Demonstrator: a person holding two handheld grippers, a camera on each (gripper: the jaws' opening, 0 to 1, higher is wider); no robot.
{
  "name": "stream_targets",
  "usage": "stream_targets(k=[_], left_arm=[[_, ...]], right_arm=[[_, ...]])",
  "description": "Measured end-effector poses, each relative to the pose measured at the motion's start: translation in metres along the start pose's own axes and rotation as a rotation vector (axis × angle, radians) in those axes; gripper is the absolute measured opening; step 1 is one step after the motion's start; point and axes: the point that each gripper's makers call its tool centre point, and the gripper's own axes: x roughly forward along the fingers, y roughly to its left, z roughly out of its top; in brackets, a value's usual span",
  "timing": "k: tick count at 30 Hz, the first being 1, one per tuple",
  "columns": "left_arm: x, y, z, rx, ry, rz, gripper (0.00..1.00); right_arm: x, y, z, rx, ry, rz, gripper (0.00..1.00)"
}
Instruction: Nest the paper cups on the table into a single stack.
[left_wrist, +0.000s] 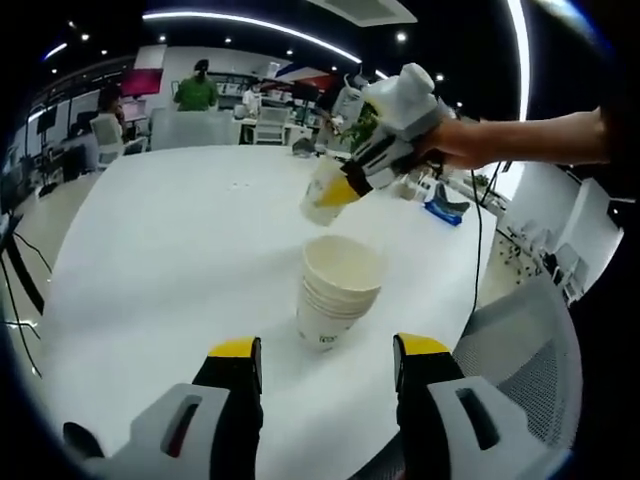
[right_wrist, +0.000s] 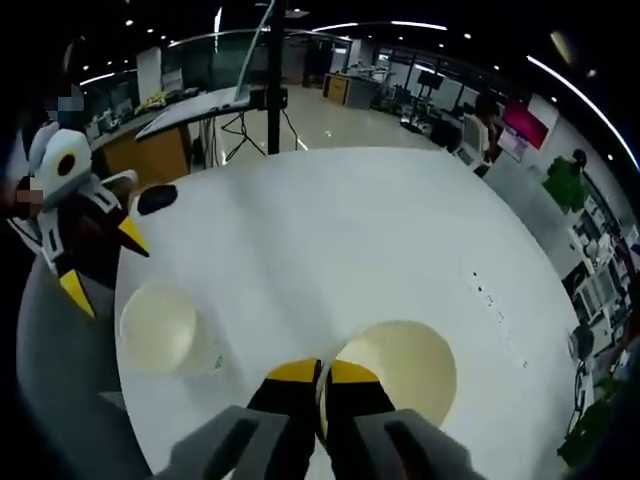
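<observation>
A stack of nested white paper cups (left_wrist: 335, 300) stands on the round white table (left_wrist: 170, 250), just ahead of my left gripper (left_wrist: 328, 347), whose jaws are open and hold nothing. Above and slightly behind the stack hangs a single paper cup (left_wrist: 325, 192), tilted, with my right gripper (left_wrist: 347, 188) shut on its rim and a hand behind it. In the right gripper view the held cup (right_wrist: 405, 372) has its rim pinched between my right gripper's (right_wrist: 322, 372) jaws. The stack (right_wrist: 160, 325) sits lower left on the table (right_wrist: 350, 230), next to the open left gripper (right_wrist: 104, 264).
A grey mesh chair (left_wrist: 520, 345) stands at the table's near right edge. A blue object (left_wrist: 440, 210) lies beyond the far edge, and a dark object (right_wrist: 157, 198) sits near the table's rim. A tripod stand (right_wrist: 272, 90), desks and people are in the office behind.
</observation>
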Motion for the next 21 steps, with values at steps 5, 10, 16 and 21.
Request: stream_targets(k=[5,10,16,21], left_arm=[[0.001,0.000,0.001,0.003,-0.004,-0.002,0.51],[0.002,0.001,0.001,0.005,-0.007,-0.004,0.51],[0.002,0.000,0.002,0.003,-0.010,-0.002,0.51],[0.000,-0.002,0.001,-0.001,-0.013,-0.001,0.51]], right_arm=[[-0.010,0.006,0.009,-0.010,-0.021,0.004,0.00],[-0.023,0.020,0.019,-0.020,-0.042,0.012,0.00],[-0.032,0.029,0.026,-0.040,-0.062,0.017,0.00],[-0.040,0.042,0.030,-0.048,-0.075,0.031,0.00]])
